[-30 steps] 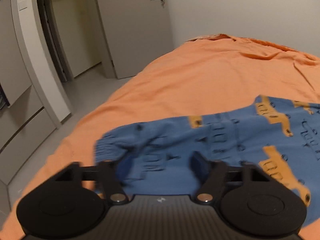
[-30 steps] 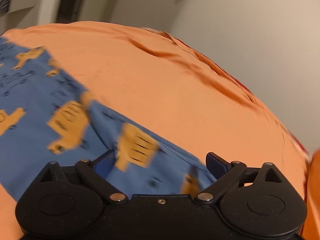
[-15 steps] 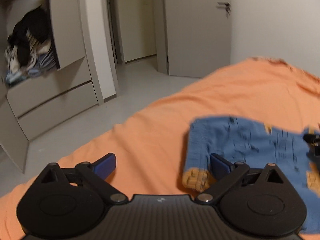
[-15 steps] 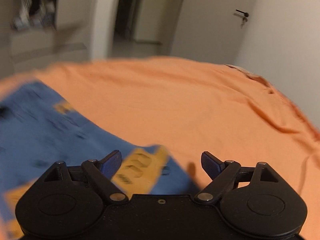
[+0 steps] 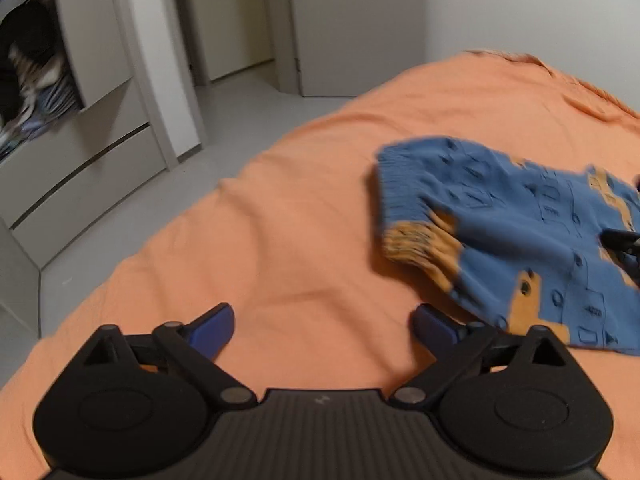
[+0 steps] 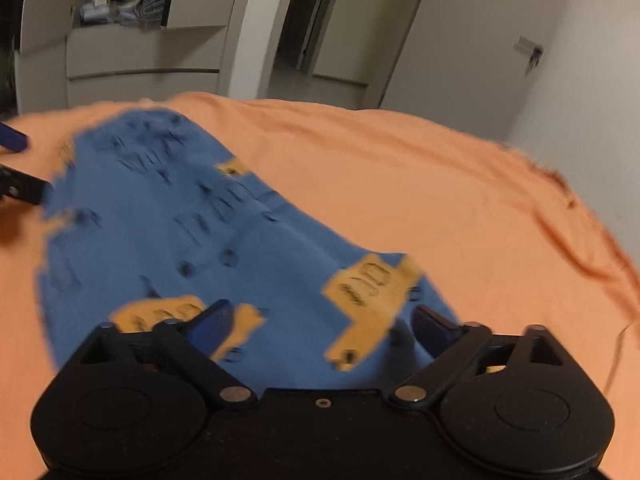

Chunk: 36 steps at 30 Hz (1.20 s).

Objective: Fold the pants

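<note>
Both claws let go and backed off the pants (image 5: 520, 232); left claw (image 5: 322, 326) and right claw (image 6: 320, 322) gape apart. Next I grab an end on the bed (image 5: 280, 220) to fold again.

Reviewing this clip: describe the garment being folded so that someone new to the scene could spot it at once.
Find the bed with the orange sheet that fills the room's middle. On it lie the pants, the only garment there: blue, printed with yellow-orange vehicles and dark outlines, with a ribbed waistband.
</note>
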Available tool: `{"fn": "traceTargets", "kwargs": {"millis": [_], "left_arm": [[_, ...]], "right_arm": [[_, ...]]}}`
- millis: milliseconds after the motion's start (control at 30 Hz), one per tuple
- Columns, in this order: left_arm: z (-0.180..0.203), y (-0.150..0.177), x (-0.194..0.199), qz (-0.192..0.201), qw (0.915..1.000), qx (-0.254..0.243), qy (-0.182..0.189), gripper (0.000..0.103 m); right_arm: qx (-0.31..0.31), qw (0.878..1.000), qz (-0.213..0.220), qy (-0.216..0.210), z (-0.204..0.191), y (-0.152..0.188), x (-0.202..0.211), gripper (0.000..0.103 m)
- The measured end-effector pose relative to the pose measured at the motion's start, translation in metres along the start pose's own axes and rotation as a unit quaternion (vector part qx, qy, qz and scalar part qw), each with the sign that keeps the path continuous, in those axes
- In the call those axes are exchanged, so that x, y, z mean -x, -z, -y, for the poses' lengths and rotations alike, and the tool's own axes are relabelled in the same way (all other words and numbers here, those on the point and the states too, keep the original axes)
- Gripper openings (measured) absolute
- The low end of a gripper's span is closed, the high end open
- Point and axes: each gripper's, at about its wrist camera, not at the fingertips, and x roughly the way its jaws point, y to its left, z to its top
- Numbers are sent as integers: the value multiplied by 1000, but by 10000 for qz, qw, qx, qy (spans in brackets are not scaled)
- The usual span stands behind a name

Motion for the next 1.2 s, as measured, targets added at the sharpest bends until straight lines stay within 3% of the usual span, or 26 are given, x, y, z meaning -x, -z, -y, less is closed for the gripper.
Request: {"fn": "traceTargets", "kwargs": {"millis": [67, 100, 200, 267, 400, 467, 500, 533, 633, 667, 900, 1067, 1200], "left_arm": [[-11, -4, 12, 136, 9991, 398, -9, 96], [-16, -5, 20, 280, 9978, 594, 125, 96], [-28, -6, 40, 843, 9872, 1081, 816, 101], [-22, -9, 36, 851, 9849, 1069, 1064, 102], [5, -8, 10, 161, 9970, 413, 640, 99], [9, -5, 0, 90, 9983, 269, 510, 100], [9, -4, -1, 118, 9983, 264, 502, 101], [9, -4, 0, 128, 9981, 300, 525, 101], [7, -4, 1, 193, 9971, 393, 618, 101], [5, -5, 1, 219, 9965, 448, 665, 101], [-2, -12, -10, 518, 9887, 877, 1099, 101], [12, -14, -26, 330, 9967, 629, 397, 98], [14, -14, -25, 343, 9981, 469, 227, 98]], "right_arm": [[-589, 9977, -149, 287, 30, -1, 2, 100], [-790, 9963, -90, 319, 41, -6, 7, 94], [-565, 9975, 428, -71, 35, -26, 27, 101], [-261, 9968, 604, -445, 16, -45, 25, 101], [188, 9928, 537, -1054, -26, -80, -18, 98], [483, 9930, 311, -1030, -42, -86, -45, 96], [679, 9939, 207, -839, -44, -88, -58, 101], [624, 9949, 204, -768, -38, -89, -68, 101], [-400, 9921, -76, -1190, 0, -92, -92, 102], [-444, 9916, -63, -1216, 6, -90, -95, 102], [-494, 9915, 65, -1201, 10, -84, -102, 102], [-333, 9936, 74, -1074, 15, -82, -83, 102], [-187, 9988, 232, -382, 25, -78, -51, 100]]}}
